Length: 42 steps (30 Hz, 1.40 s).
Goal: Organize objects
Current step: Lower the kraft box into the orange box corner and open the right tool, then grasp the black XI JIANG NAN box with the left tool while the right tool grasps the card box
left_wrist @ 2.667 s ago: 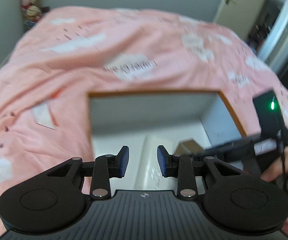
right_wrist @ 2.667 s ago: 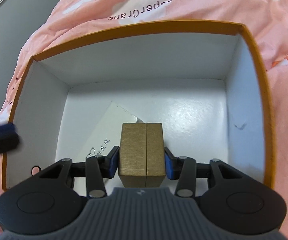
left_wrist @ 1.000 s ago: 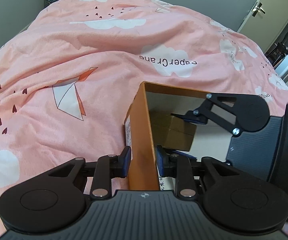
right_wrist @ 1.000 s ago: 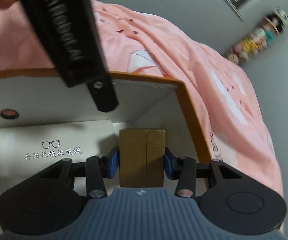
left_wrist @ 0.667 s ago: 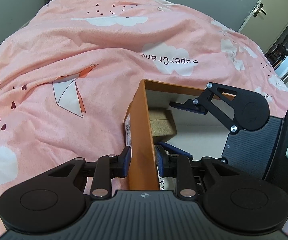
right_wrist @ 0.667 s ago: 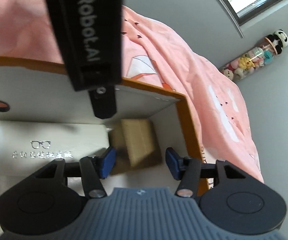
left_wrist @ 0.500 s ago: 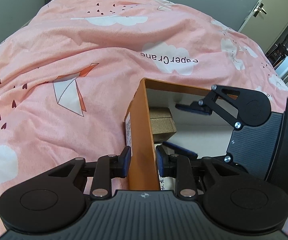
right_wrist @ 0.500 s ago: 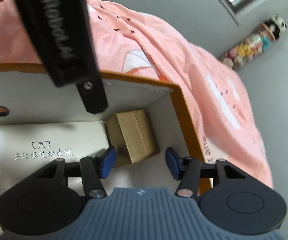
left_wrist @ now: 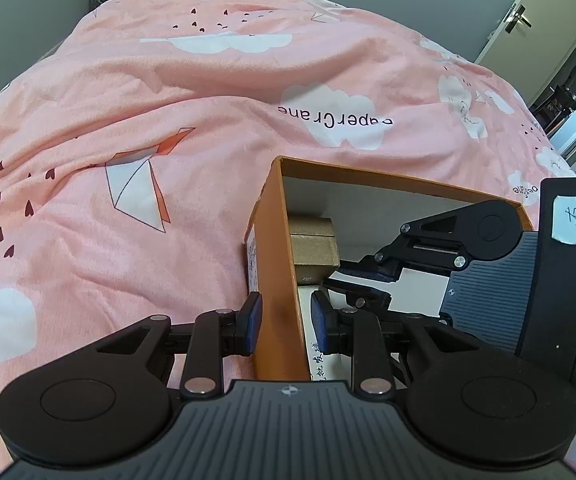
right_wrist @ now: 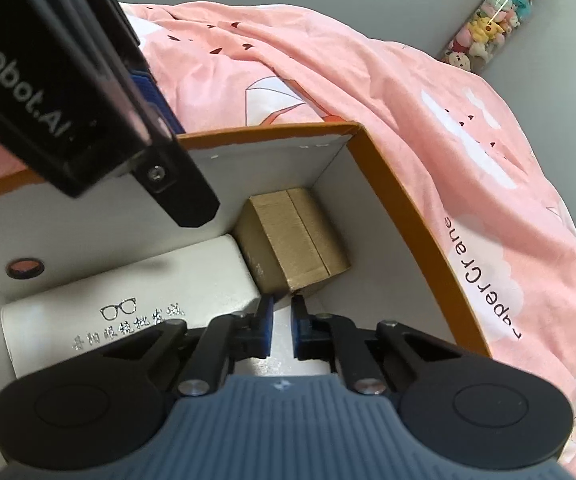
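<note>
An orange box with white inside walls [left_wrist: 275,240] [right_wrist: 404,208] lies on a pink bed cover. My left gripper [left_wrist: 285,318] is shut on the box's left wall. Inside, a small gold box [right_wrist: 294,236] [left_wrist: 314,246] rests in the corner, next to a white glasses case [right_wrist: 127,300]. My right gripper [right_wrist: 281,326] is nearly shut and empty, just in front of the gold box, not touching it. It also shows in the left wrist view [left_wrist: 362,274].
The pink bed cover [left_wrist: 127,120] with cloud prints surrounds the box. A door [left_wrist: 536,12] stands at the far right. A tube of plush toys [right_wrist: 492,20] stands by the grey wall. The left gripper's body [right_wrist: 59,80] hangs over the box's left side.
My right gripper opened and let go of the gold box, which now rests in the box's corner. It then drew back and closed its fingers. My left gripper kept hold of the wall.
</note>
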Motion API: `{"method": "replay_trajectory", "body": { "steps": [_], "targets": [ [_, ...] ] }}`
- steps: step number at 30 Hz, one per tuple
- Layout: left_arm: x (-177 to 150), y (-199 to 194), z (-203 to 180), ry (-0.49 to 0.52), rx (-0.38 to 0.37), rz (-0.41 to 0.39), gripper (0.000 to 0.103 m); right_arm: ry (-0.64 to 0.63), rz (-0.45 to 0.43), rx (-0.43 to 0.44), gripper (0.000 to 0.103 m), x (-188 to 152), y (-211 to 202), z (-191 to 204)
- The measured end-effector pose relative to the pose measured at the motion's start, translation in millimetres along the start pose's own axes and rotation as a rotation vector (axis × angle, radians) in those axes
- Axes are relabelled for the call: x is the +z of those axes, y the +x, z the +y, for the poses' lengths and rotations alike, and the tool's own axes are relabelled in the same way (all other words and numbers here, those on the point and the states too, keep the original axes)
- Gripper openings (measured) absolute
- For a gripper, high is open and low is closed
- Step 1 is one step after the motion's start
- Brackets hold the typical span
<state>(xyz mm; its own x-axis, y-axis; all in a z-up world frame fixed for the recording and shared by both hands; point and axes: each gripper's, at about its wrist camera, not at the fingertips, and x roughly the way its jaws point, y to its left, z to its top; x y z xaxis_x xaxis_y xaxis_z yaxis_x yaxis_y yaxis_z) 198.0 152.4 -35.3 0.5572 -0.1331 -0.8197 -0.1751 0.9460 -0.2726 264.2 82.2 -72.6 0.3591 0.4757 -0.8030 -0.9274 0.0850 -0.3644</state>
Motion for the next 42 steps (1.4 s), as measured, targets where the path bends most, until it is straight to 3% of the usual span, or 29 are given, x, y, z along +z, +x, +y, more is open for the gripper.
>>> {"method": "replay_trajectory", "body": {
  "steps": [5, 12, 17, 22, 27, 38, 42],
  "targets": [
    [-4.0, -18.4, -7.8, 0.016, -0.008, -0.047, 0.031, 0.029, -0.008, -0.011, 0.009, -9.4, -13.3, 5.3],
    [-22.4, -70.3, -29.4, 0.053, -0.029, -0.146, 0.031, 0.234, -0.03, -0.03, 0.011, -20.4, -65.5, 6.4],
    [-47.3, -105.7, -46.7, 0.068, -0.078, -0.182, 0.031, 0.378, -0.07, -0.078, 0.026, -35.0, -112.7, 17.5],
    [-74.2, -119.3, -58.4, 0.061, -0.109, -0.155, 0.032, 0.564, -0.142, -0.091, 0.045, -66.2, -163.6, 36.4],
    [-99.9, -107.0, -61.6, 0.011, -0.117, -0.083, 0.032, 0.71, -0.171, -0.092, 0.046, -99.6, -203.0, 66.5],
    [-147.3, -50.3, -39.2, -0.134, -0.055, 0.054, 0.058, 0.851, 0.016, -0.076, 0.046, -136.4, -170.1, 122.2],
    [-154.5, -32.4, -22.0, -0.232, -0.08, 0.104, 0.062, 0.851, 0.102, -0.056, 0.046, -144.3, -150.8, 128.2]
  ]
}}
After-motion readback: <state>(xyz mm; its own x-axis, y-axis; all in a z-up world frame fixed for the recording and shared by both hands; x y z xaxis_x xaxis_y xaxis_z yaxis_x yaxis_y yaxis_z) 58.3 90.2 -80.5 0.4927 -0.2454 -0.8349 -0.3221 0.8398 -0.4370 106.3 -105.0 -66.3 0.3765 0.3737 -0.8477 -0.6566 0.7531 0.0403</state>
